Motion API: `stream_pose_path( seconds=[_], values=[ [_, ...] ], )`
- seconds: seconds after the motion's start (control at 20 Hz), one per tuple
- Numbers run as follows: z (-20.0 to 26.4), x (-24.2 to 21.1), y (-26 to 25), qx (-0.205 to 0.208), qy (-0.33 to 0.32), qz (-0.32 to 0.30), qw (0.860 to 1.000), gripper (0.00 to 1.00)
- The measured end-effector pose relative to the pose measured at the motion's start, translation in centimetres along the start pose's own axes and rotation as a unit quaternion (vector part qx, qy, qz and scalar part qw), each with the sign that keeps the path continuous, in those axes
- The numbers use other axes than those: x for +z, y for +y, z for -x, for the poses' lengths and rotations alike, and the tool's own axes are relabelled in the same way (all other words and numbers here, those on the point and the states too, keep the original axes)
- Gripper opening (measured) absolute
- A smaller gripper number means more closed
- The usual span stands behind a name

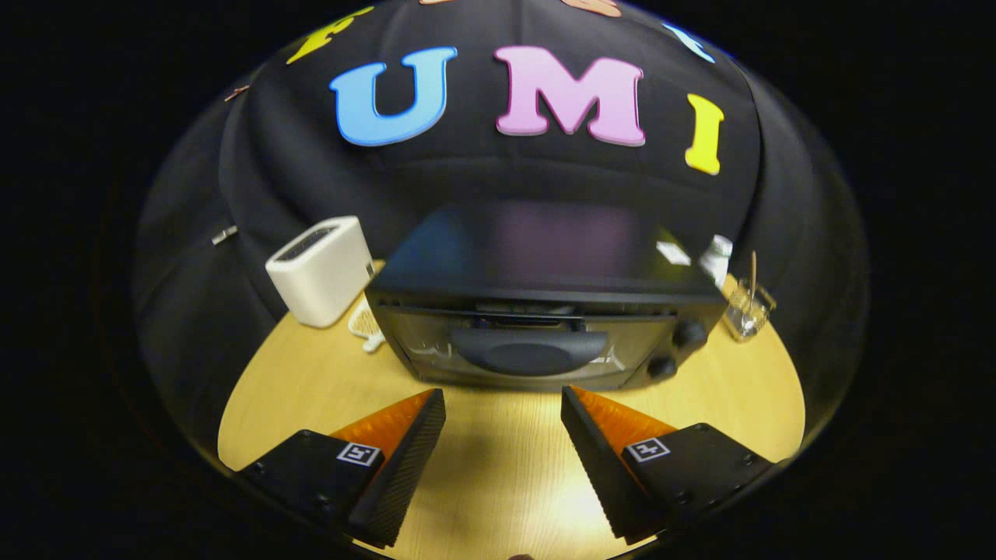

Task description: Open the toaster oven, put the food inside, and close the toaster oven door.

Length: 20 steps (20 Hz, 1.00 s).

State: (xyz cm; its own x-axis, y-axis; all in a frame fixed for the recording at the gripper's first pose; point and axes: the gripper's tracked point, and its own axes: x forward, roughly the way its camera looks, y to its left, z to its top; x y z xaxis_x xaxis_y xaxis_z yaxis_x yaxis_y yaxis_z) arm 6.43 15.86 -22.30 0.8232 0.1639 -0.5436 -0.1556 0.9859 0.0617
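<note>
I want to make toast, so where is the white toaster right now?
In the gripper view, the white boxy toaster stands on the wooden table beside the black toaster oven, on its left, beyond the open gripper, near the black cloth wall.

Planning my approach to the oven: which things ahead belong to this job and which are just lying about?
For the job: toaster oven, door shut; its door handle; gripper, open, fingers short of the door.

Lying about: white toaster; glass with stick; white bottle; pale item by the oven.
</note>
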Motion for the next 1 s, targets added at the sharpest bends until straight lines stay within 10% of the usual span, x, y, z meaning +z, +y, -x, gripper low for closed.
stream_pose_path(
  seconds=[0.4, 1.0],
  values=[
    [9.8, 9.3, -6.2, -0.024, -0.173, -0.013, 0.985, 0.98],
    [23.9, 7.2, -16.5, -0.103, -0.247, 0.028, 0.963, 0.98]
  ],
)
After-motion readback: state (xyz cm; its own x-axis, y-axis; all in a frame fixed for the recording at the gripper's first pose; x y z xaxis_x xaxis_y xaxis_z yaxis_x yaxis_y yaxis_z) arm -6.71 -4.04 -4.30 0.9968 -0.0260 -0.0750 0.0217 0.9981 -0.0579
